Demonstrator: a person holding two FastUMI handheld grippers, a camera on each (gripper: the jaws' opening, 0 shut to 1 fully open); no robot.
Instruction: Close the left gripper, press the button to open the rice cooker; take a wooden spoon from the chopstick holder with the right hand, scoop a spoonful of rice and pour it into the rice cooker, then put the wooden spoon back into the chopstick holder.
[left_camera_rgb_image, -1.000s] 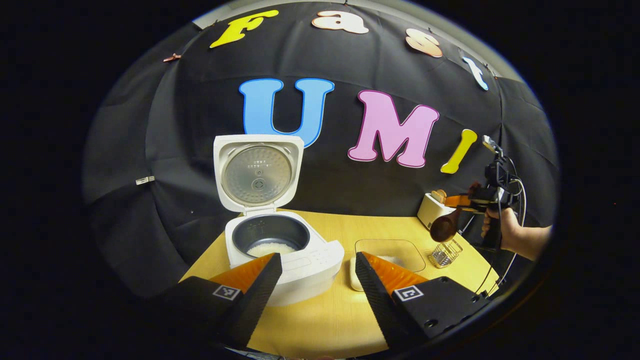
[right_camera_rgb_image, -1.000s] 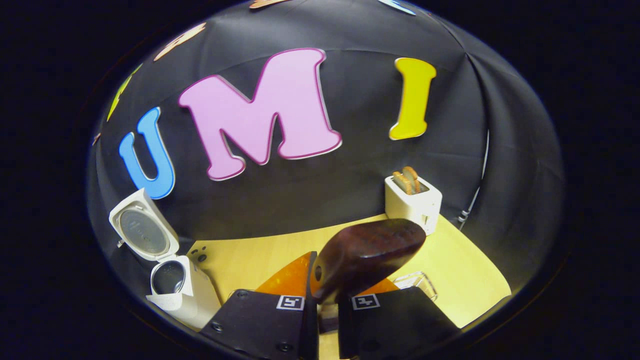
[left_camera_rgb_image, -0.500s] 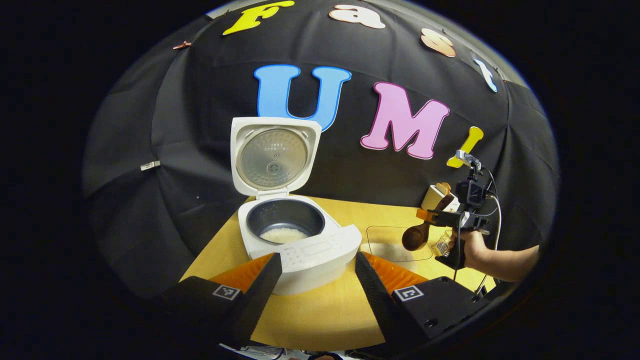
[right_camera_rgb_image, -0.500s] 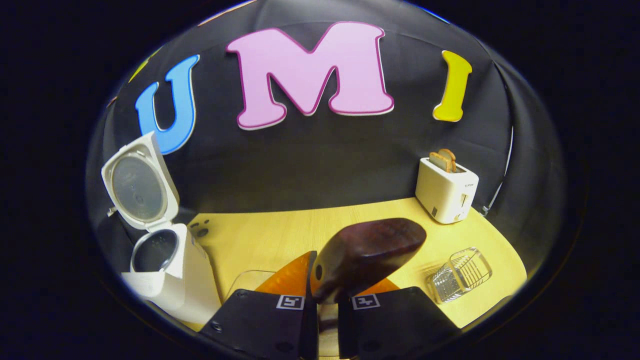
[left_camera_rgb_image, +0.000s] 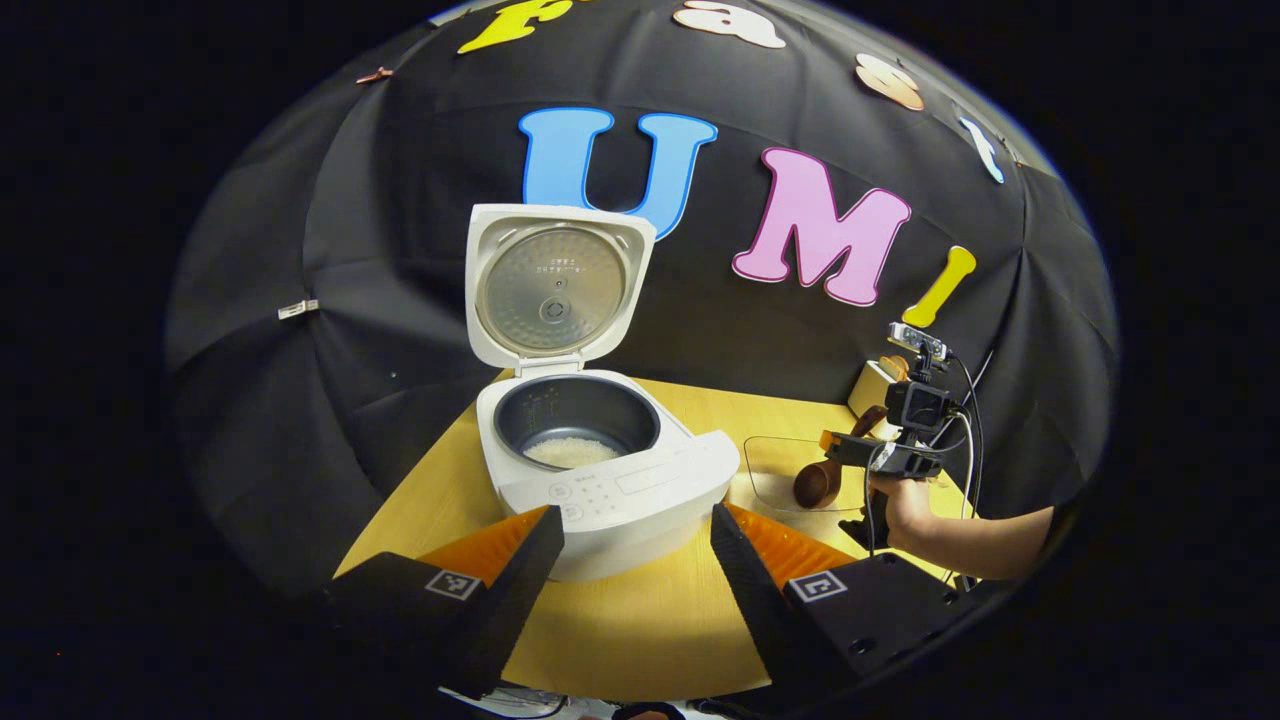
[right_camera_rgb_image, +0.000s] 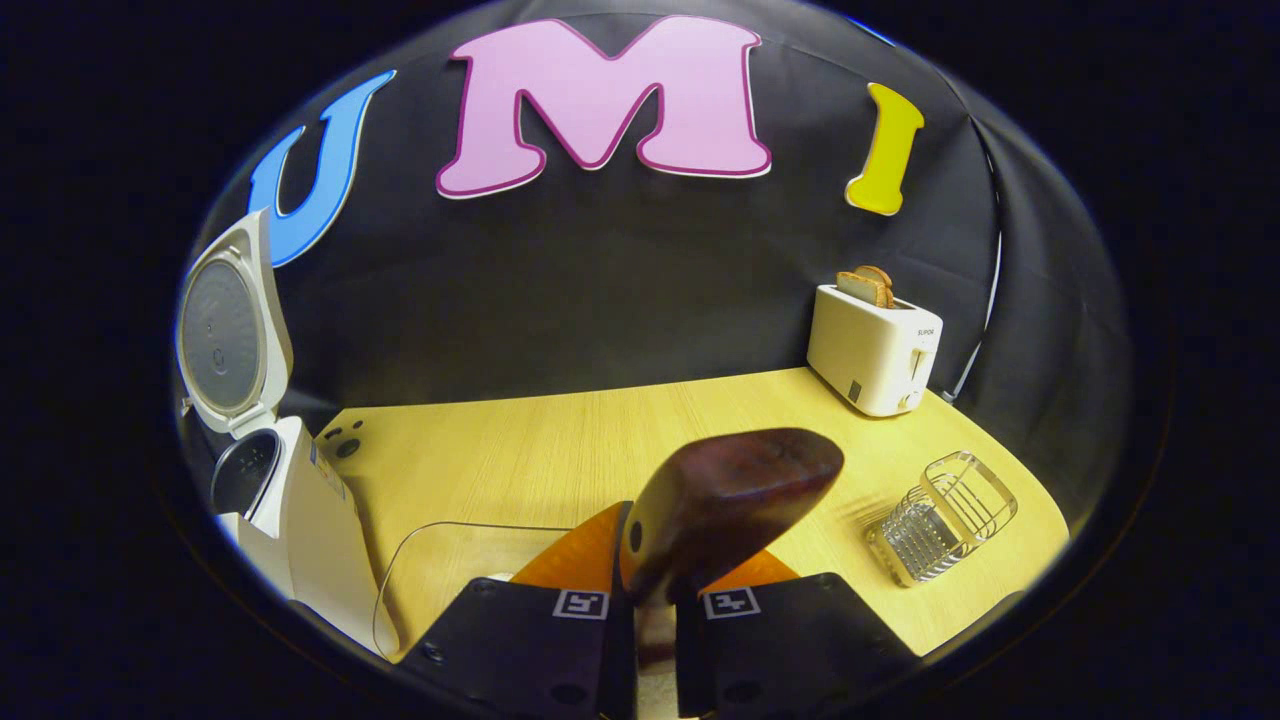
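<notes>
Your wooden spoon (right_camera_rgb_image: 730, 500) is clamped by its handle in the right gripper (right_camera_rgb_image: 655, 610), bowl hovering near the clear rice tray (right_camera_rgb_image: 440, 565), well left of the chopstick holder (right_camera_rgb_image: 940, 515). Dig too steeply and it may twist in the grip or shove the tray, spilling rice before the open rice cooker (left_camera_rgb_image: 600, 460). Your left gripper (left_camera_rgb_image: 635, 560) hangs spread apart, just before the cooker's front; keep it from bumping it.

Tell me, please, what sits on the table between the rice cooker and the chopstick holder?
In the right gripper view, a clear container lies between the rice cooker and the chopstick holder; the wooden spoon is held above that stretch.

left gripper (left_camera_rgb_image: 637, 545): fingers spread, level | right gripper (right_camera_rgb_image: 655, 585): fingers clamped, hand-held
</notes>
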